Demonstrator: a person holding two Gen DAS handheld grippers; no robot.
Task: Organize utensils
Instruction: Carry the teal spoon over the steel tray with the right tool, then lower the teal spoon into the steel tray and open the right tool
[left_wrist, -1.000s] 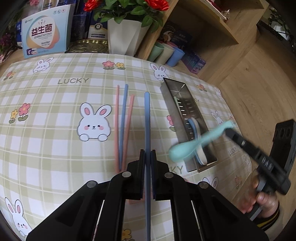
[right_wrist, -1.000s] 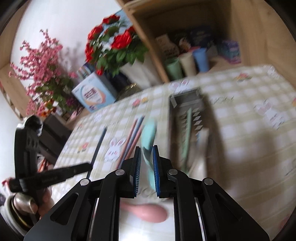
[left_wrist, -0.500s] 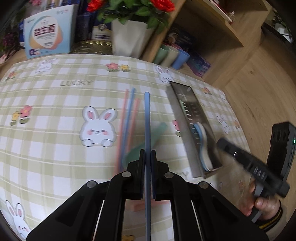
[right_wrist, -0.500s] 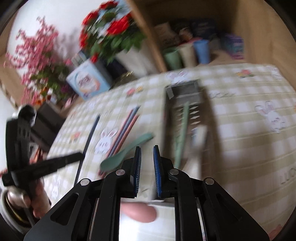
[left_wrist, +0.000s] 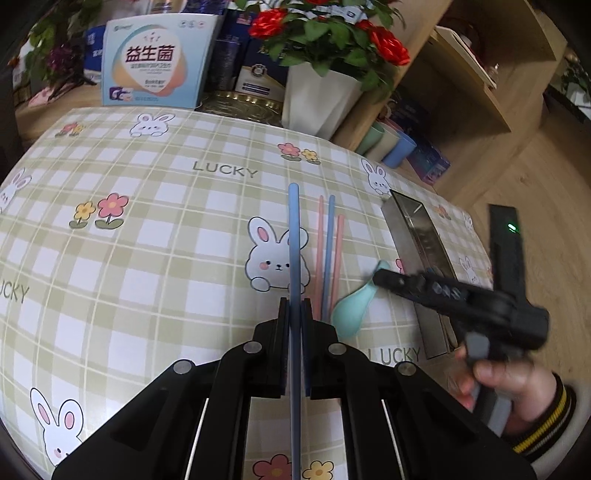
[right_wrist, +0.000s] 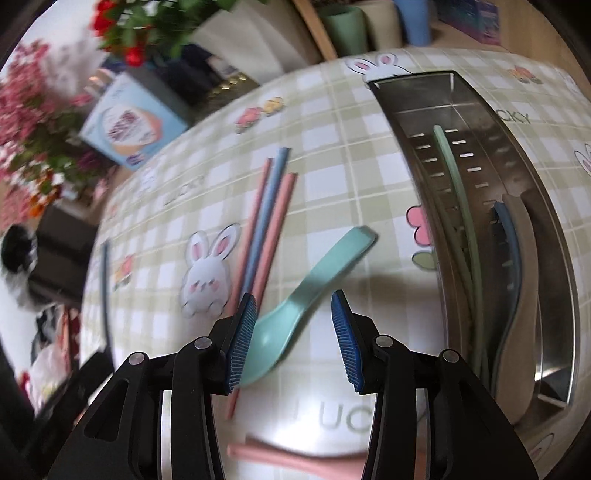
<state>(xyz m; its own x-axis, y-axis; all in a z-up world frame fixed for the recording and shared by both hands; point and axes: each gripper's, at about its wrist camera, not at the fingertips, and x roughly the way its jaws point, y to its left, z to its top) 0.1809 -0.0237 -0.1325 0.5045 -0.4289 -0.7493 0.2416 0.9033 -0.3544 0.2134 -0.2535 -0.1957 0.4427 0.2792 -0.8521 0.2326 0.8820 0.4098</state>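
A blue chopstick (left_wrist: 293, 236) is pinched between the pressed-together fingers of the left gripper (left_wrist: 294, 314), its shaft pointing toward 12 o'clock above the checked bunny tablecloth (left_wrist: 147, 236). The right gripper (right_wrist: 293, 328) is spread wide, nothing between its blue pads (right_wrist: 242, 339); the mint spoon (right_wrist: 310, 291) is seen lying flat on the cloth just ahead of them, bowl toward 7 o'clock near the left pad, handle toward 1 o'clock. In the left wrist view the same gripper is seen at 4 o'clock, held by a hand (left_wrist: 509, 387), its tip over the spoon handle. Three chopsticks (right_wrist: 264, 221), two pink and one blue, are laid side by side at 11 o'clock of the spoon, their near ends hidden behind the left pad. A pink spoon (right_wrist: 295, 456) is partly seen at 6 o'clock, crossed by the gripper body. The steel utensil tray (right_wrist: 410, 110) is placed at 3 o'clock of the spoon, well clear of it, holding a green utensil (right_wrist: 458, 199) plus a blue (right_wrist: 511, 236) and a beige spoon (right_wrist: 524, 258) nested together. At 12 o'clock beyond the table edge are found a white flower pot (left_wrist: 317, 99) with red roses, a light-blue box (left_wrist: 155, 62), and cups (left_wrist: 388, 142) on a wooden shelf (left_wrist: 461, 85). The right wrist view is motion-blurred at its left.
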